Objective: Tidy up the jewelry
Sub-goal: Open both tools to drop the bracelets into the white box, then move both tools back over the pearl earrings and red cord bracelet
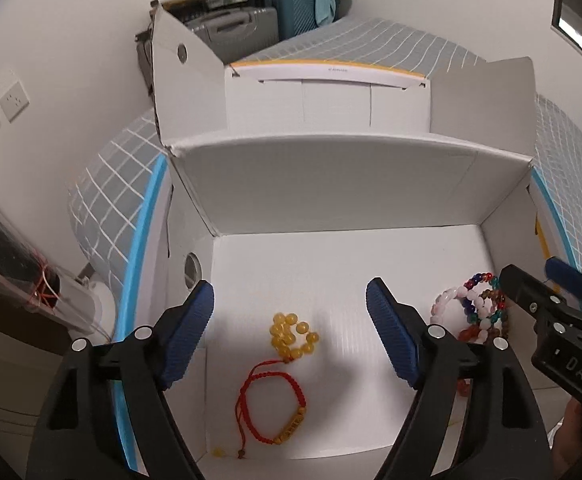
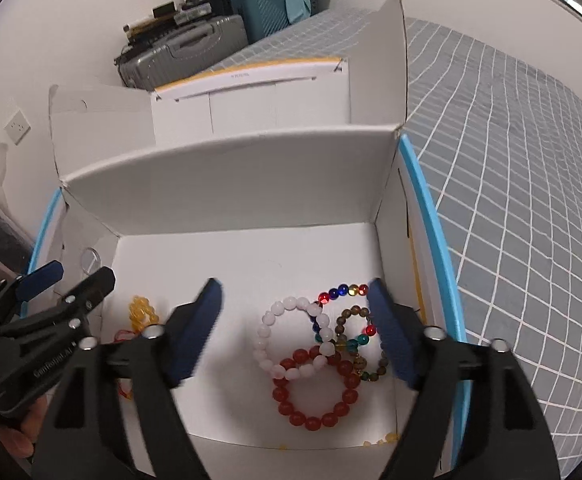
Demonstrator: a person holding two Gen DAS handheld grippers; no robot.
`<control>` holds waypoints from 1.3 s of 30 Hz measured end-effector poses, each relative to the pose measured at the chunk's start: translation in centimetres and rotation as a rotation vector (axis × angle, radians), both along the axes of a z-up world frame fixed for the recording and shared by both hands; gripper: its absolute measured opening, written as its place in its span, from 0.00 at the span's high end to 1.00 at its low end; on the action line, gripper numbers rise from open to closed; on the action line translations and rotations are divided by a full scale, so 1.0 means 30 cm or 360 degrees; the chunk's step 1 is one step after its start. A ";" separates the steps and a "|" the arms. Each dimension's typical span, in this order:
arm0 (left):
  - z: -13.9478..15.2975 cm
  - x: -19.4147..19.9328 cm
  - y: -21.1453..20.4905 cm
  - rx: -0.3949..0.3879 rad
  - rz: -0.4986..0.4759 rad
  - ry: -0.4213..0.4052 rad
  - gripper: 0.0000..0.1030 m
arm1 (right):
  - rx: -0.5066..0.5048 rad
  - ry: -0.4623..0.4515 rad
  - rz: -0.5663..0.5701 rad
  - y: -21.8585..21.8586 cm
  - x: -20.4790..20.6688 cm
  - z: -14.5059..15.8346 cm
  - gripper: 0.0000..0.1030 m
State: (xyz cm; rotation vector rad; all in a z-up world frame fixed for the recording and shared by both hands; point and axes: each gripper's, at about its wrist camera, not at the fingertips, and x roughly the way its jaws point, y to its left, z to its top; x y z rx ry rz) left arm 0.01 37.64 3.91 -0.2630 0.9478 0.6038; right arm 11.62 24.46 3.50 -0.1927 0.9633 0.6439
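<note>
a: so how far along is this, from where you stand?

b: most of it looks done, i'd say. the white cardboard box (image 1: 331,184) sits on the bed with its flaps up, and all the jewelry i can see is already on its floor.

a: what's in there exactly?

b: in the left wrist view, lower middle, a clump of yellow beads (image 1: 293,334), and just below it a red cord bracelet (image 1: 271,408) with a gold charm. in the right wrist view, lower centre-right, a heap of overlapping loops: a white bead bracelet (image 2: 291,336), a red bead bracelet (image 2: 315,392) under it, a multicolour bead bracelet (image 2: 343,291) and a brownish one (image 2: 355,314) against the right wall.

a: and the hands?

b: the left gripper (image 1: 291,332) hovers over the yellow beads with its fingers spread wide, nothing between them. the right gripper (image 2: 295,328) hangs over the heap, fingers (image 2: 387,332) wide too, gripping nothing.

a: anything left?

b: a few small yellow bits lie at the near edge of the box; i can't tell what they are. beyond that, perhaps untangling the heap or closing the flaps. that's a guess.
</note>
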 end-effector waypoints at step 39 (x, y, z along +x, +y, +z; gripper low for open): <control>0.157 0.079 -0.493 0.0087 -0.0367 -0.0191 0.05 | 0.0084 -0.0224 -0.0416 -0.582 0.032 0.205 0.07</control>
